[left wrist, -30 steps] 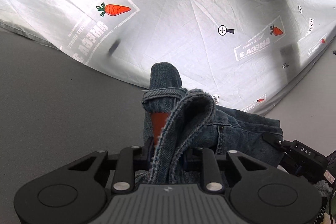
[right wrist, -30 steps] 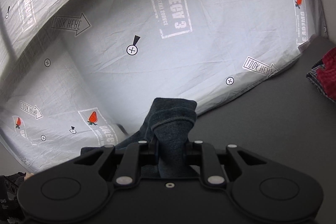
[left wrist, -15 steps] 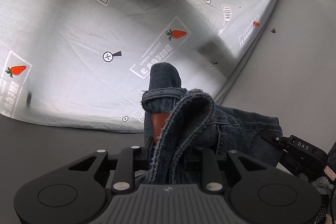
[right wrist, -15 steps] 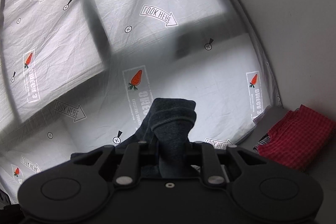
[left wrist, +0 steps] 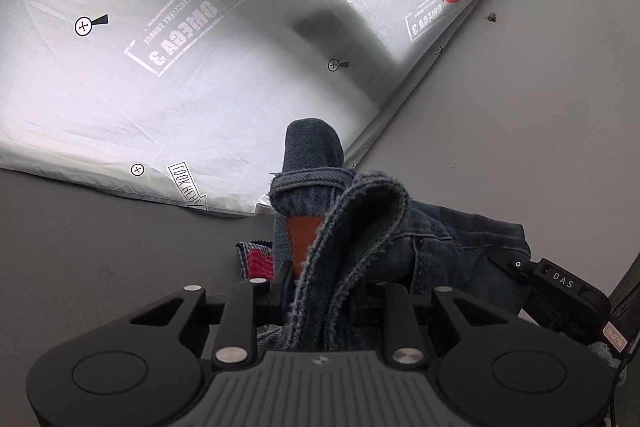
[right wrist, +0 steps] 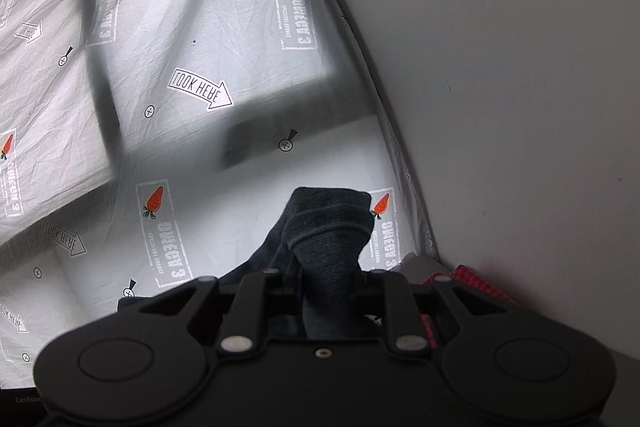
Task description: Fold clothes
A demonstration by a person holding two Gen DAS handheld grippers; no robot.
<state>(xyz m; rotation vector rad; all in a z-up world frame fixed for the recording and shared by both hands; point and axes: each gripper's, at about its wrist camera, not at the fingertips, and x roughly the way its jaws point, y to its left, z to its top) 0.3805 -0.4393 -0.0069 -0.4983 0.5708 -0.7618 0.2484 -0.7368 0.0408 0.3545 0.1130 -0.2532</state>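
Blue denim jeans (left wrist: 436,239) hang bunched between both grippers, lifted off the dark grey table. My left gripper (left wrist: 320,239) is shut on a frayed hem and waistband fold of the jeans; an orange finger pad (left wrist: 302,239) shows beside the cloth. My right gripper (right wrist: 328,251) is shut on another dark fold of the jeans (right wrist: 328,223), which hides its fingertips. The right gripper's black body (left wrist: 560,287) shows at the lower right of the left wrist view.
A white backlit sheet (left wrist: 180,67) printed with carrots and arrows stands behind, also in the right wrist view (right wrist: 200,107). A plain white wall (right wrist: 520,87) lies to the right. A red checked cloth (right wrist: 472,277) lies low by the wall, also visible in the left view (left wrist: 258,263).
Both grippers have swung upward and toward the right with the jeans held; the views have turned from the sheet toward the white wall. Neither grip has changed.
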